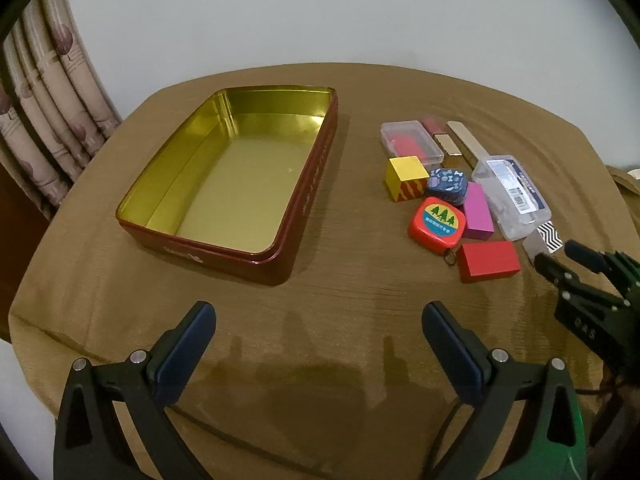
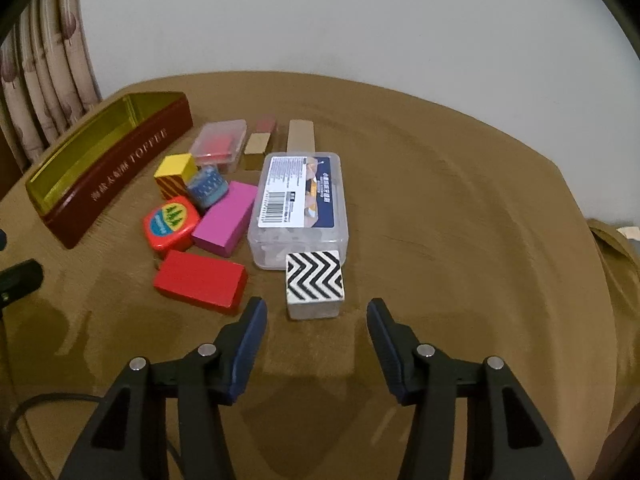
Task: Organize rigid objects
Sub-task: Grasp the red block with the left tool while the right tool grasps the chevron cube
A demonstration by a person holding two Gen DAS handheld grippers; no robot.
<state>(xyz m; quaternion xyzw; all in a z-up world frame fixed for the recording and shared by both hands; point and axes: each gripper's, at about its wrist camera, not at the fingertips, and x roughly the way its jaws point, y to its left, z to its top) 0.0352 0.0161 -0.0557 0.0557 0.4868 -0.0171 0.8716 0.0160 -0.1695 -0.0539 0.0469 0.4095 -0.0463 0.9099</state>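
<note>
An open red tin (image 1: 310, 196) with a gold inside lies left of a cluster of small things. In the cluster are a black-and-white zigzag block (image 2: 315, 280), a red block (image 2: 200, 282), a pink block (image 2: 224, 224), a red tape measure (image 2: 170, 222), a yellow cube (image 2: 176, 174), a small blue tin (image 2: 206, 186) and a clear labelled box (image 2: 298, 208). My right gripper (image 2: 316, 312) is open, its fingertips flanking the near end of the zigzag block without touching it. My left gripper (image 1: 319, 312) is open over bare cloth, nearer than the tin.
A brown cloth (image 1: 360, 280) covers the table. Behind the cluster lie a clear case with red contents (image 1: 412, 142), a small tan block (image 1: 446, 144) and a long tan bar (image 1: 466, 140). A curtain (image 1: 48, 92) hangs at the left, a pale wall behind.
</note>
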